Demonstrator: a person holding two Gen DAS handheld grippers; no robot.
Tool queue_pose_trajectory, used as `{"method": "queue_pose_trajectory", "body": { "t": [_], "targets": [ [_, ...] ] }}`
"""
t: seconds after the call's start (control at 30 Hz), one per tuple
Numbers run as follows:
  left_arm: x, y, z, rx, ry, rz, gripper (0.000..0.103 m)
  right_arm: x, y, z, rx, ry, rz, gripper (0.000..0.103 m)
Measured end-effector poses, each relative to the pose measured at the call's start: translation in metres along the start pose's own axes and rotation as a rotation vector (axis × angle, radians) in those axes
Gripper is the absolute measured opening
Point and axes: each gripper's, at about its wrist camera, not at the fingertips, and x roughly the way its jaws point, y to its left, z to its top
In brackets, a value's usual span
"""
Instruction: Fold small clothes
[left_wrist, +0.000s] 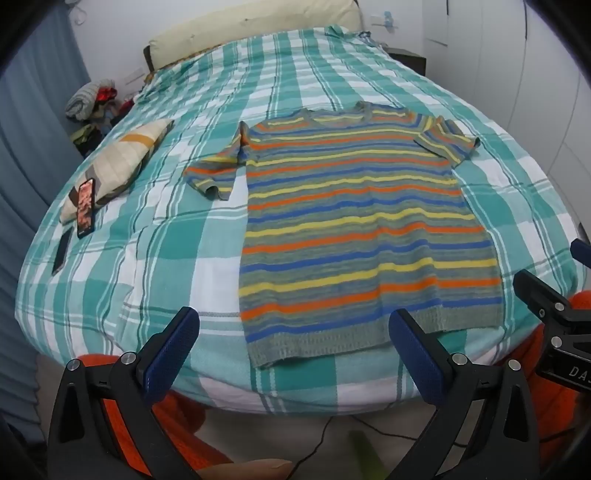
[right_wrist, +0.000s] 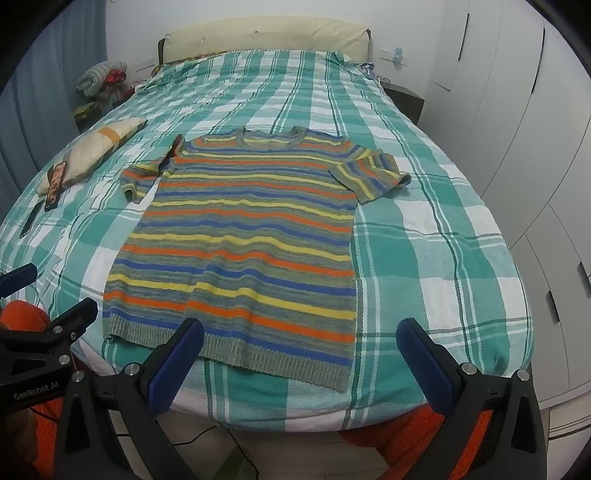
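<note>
The striped shirt (left_wrist: 354, 229) lies flat on the bed (left_wrist: 155, 236), neck toward the headboard (left_wrist: 255, 33), sleeves spread, hem near the bed's front edge. The left claw (left_wrist: 293, 354) and right claw (right_wrist: 299, 360) both gape wide, gripping nothing, hovering above the hem. The left view shows the phone (left_wrist: 85, 207) leaning on the pillow (left_wrist: 118, 166) more clearly; the right view shows white wardrobe doors (right_wrist: 517, 122) along the side. A green-and-white checked cover dresses the bed. A clothes pile (left_wrist: 92, 103) sits beside a blue curtain (left_wrist: 29, 147).
</note>
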Motion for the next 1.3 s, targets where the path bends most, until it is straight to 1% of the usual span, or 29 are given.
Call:
{"method": "queue_pose_trajectory", "body": {
  "t": [0.6,0.63,1.3],
  "targets": [
    [0.0003,0.0076,-0.0015,-0.002,-0.003,-0.003,0.102,0.0021,-0.0002,-0.0017,-0.002,0.003,-0.002,0.103],
    [-0.0008,0.0032,-0.0003,-0.002,-0.002,-0.004,0.102,0.0025,-0.0006,-0.0022,-0.002,0.003,-0.003,0.103],
    [-0.0004,0.0033,-0.0013,0.001,0.003,0.000,0.102,0.0048,-0.0037,-0.0022,-0.009,0.016,-0.018,0.103]
  ]
}}
